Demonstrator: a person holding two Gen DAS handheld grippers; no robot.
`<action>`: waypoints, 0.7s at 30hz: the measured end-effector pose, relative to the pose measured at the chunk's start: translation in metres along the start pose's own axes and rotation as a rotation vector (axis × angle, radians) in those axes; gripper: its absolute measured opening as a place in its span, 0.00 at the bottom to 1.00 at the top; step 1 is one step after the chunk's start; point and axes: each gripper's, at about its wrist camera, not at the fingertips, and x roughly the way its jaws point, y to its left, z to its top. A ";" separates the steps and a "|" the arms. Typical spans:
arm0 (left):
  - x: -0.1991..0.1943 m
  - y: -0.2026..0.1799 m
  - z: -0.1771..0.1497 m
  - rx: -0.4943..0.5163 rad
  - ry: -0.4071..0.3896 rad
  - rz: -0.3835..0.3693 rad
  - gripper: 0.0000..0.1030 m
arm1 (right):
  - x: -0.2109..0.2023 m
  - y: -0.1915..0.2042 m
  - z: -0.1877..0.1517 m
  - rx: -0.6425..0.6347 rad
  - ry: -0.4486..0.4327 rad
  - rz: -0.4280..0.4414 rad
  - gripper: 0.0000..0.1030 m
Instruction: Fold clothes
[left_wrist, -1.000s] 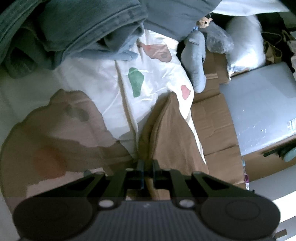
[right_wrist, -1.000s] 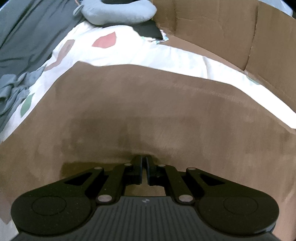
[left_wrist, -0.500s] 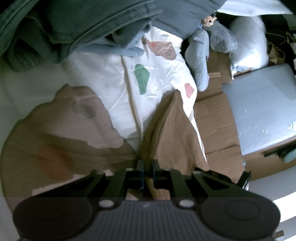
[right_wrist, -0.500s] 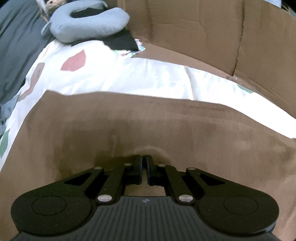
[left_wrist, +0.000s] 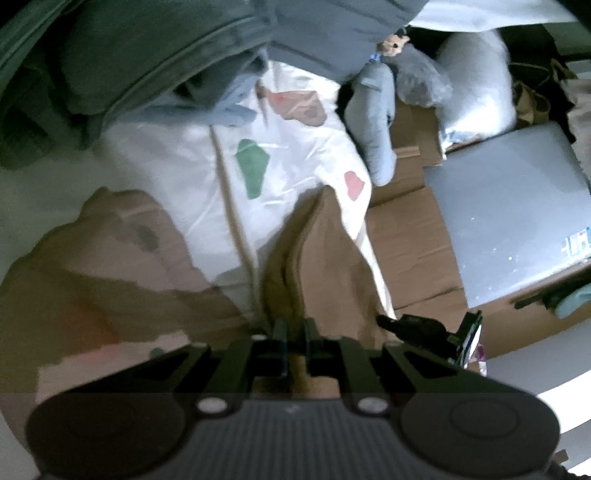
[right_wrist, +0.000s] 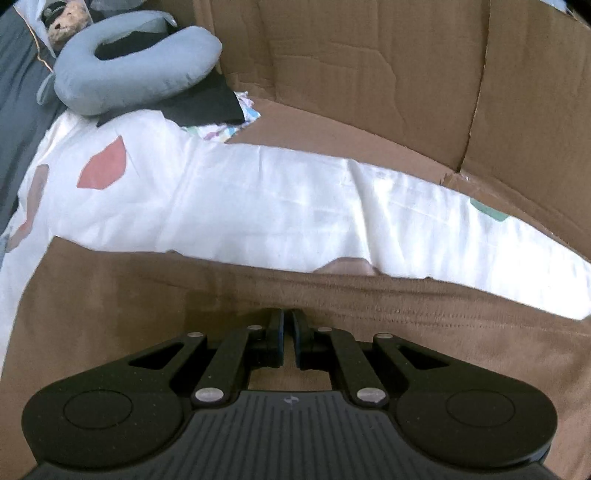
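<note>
**Right tool carries the brown cloth sideways over the sheet**

Since the earlier frames the right tool (right_wrist: 288, 321) has travelled across the bed: the grey neck pillow (right_wrist: 140, 70) and the cardboard wall (right_wrist: 369, 66) now fill more of its view, the white patterned sheet (right_wrist: 258, 206) shows as a wider band, and the far edge of the brown garment (right_wrist: 110, 306) lies nearer the tool. In the left wrist view the scene has hardly shifted, except that the right tool (left_wrist: 424, 328) now pokes in at the lower right.

The white patterned sheet covers the bed under everything. A heap of grey-blue clothes (left_wrist: 147, 62) sits at its far end in the left view. The flattened cardboard (left_wrist: 406, 251) lies beside the bed, with a grey slab (left_wrist: 509, 221) resting on it.

The brown garment spreads across the near part of the sheet, directly under and in front of the right tool; a stitched hem runs across it just past the fingertips. That tool's jaws are narrow and opening, with brown cloth between them. From the left tool (left_wrist: 295, 332) a doubled ridge of the same garment (left_wrist: 314, 258) rises away along the sheet; this tool is clamped narrow on the fabric at its tips.
</note>
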 end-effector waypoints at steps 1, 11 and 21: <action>0.000 -0.003 0.001 0.002 -0.002 -0.007 0.09 | -0.004 0.000 0.000 -0.008 -0.004 0.008 0.15; 0.007 -0.047 0.008 0.039 -0.031 -0.104 0.09 | -0.046 0.012 0.001 -0.057 -0.027 0.095 0.36; 0.020 -0.086 0.015 0.070 0.001 -0.132 0.09 | -0.115 0.066 -0.026 -0.208 -0.030 0.255 0.42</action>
